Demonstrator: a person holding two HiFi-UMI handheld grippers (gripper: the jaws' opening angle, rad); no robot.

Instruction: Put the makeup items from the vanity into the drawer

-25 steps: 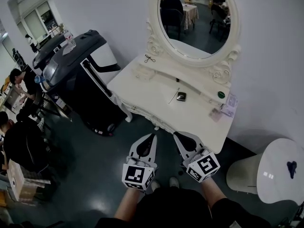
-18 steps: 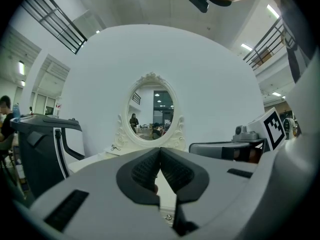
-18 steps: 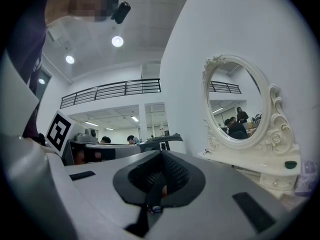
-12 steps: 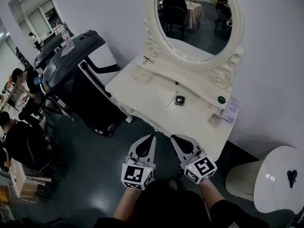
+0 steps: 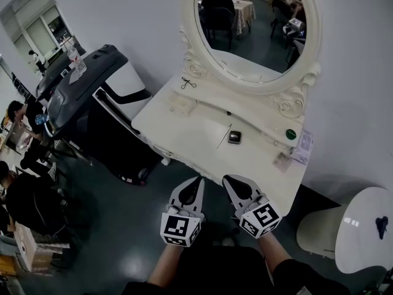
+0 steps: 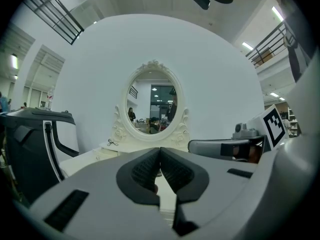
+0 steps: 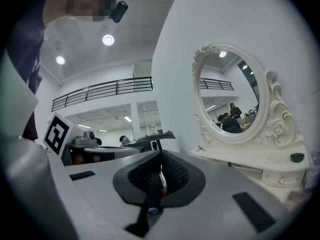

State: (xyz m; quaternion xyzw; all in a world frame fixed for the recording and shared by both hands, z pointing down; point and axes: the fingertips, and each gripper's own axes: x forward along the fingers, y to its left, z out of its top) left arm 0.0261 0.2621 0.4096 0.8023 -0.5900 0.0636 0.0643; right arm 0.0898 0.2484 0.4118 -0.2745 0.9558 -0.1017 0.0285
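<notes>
Both tools hang just short of the vanity's near edge. The left hand-held gripper [image 5: 195, 183] has its jaws pressed together on nothing, and the right hand-held gripper [image 5: 232, 182] is closed and empty too. They sit side by side, pointing roughly level at the surface [image 5: 184, 125], with the forearms reaching in from the near side.

The makeup lies beyond them, out on the surface. A small dark compact [image 5: 234, 137] sits mid-surface, with a thin stick [image 5: 223, 136] just to its left, the stick's long axis running from near-left to far-right. The right tool looks the nearer of the two. A green round pot [image 5: 291, 134] waits far right by the mirror's [image 5: 249, 23] base, and a small looped tool [image 5: 188, 83] rests far left. The drawer front is tucked under the near edge and barely shows, so it probably needs opening first.
</notes>
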